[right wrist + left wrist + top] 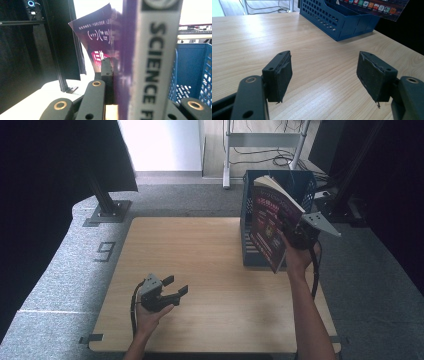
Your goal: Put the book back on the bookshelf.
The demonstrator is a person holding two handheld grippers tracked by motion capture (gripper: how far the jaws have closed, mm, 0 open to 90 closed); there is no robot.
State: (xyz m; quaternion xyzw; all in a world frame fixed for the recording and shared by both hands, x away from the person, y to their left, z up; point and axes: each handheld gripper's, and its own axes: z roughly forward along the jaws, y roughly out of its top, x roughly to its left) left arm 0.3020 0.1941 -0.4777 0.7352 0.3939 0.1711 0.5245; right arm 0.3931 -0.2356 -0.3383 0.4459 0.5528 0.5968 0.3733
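Close up in the right gripper view, the book (150,62) stands on end with its white spine showing big black letters, and the right tool (135,100) is clenched on it, one black jaw flat on the purple cover. From the high view, the book (272,222) is up in the air, tilted, right over the near end of the blue crate (250,227). It does not touch the tabletop (200,270). Its lower corner hangs by the crate's front wall.

It looks like the book is going into the crate. To do that well, the person should turn the book so it stands straight. Then the book should line up with the long way of the crate and go down slowly. The lower corner could catch on the blue rim, so it should clear the wall first. The grip should stay tight until the book rests on the crate floor.

Farther off, the left tool (170,290) sits low near the front of the tabletop. Its jaws stand wide apart with nothing between them. It is well away from the crate and can wait there.
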